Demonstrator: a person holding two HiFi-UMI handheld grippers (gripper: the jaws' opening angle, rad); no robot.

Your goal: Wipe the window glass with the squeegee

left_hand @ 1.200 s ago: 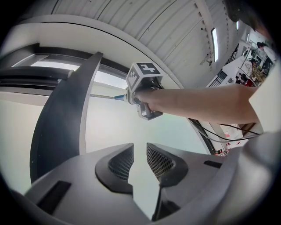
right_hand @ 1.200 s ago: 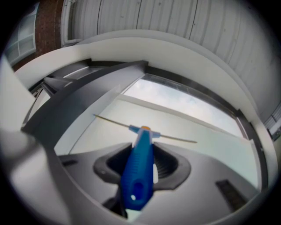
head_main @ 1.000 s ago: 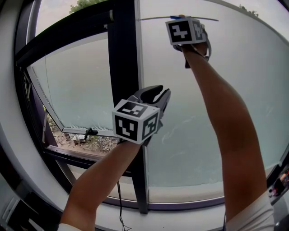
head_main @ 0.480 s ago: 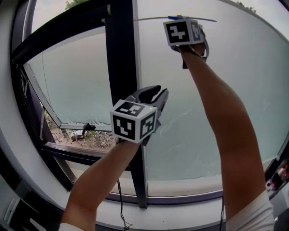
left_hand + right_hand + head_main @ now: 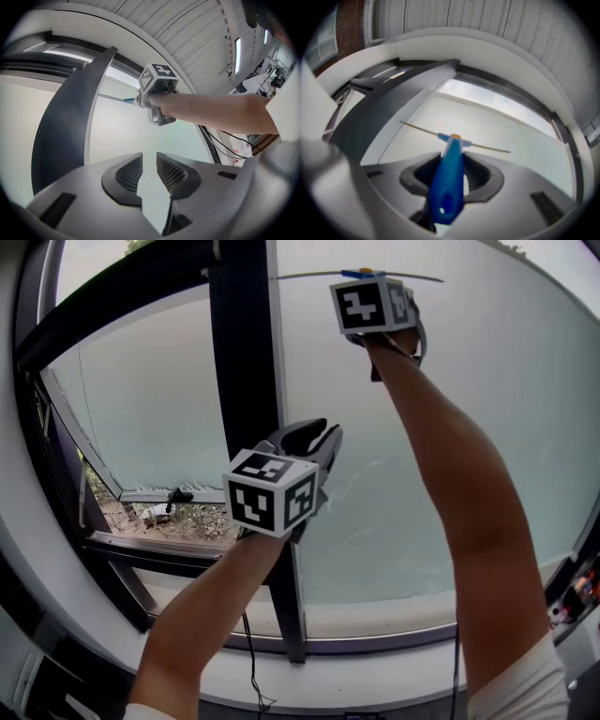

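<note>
The right arm reaches up full stretch, right gripper (image 5: pixel 452 174) clamped on the squeegee (image 5: pixel 361 276) (blade high on the glass (image 5: pixel 487 381), seemingly touching). The left arm is half-raised, left gripper (image 5: pixel 149 171) beside the mullion (image 5: pixel 246 381), jaws slightly apart, empty.

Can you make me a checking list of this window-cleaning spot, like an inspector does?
Surface: window glass, a large pane with faint streaks low down.
Job's things: blue-handled squeegee, blade high on the pane.
Clutter: nothing seen.
Grippers: right gripper shut on the squeegee handle; left gripper open, nothing between its jaws, held lower by the frame post.
Cables: black cable hanging below the sill.
Surroundings: dark frame post; side window tilted open, ground outside.
</note>
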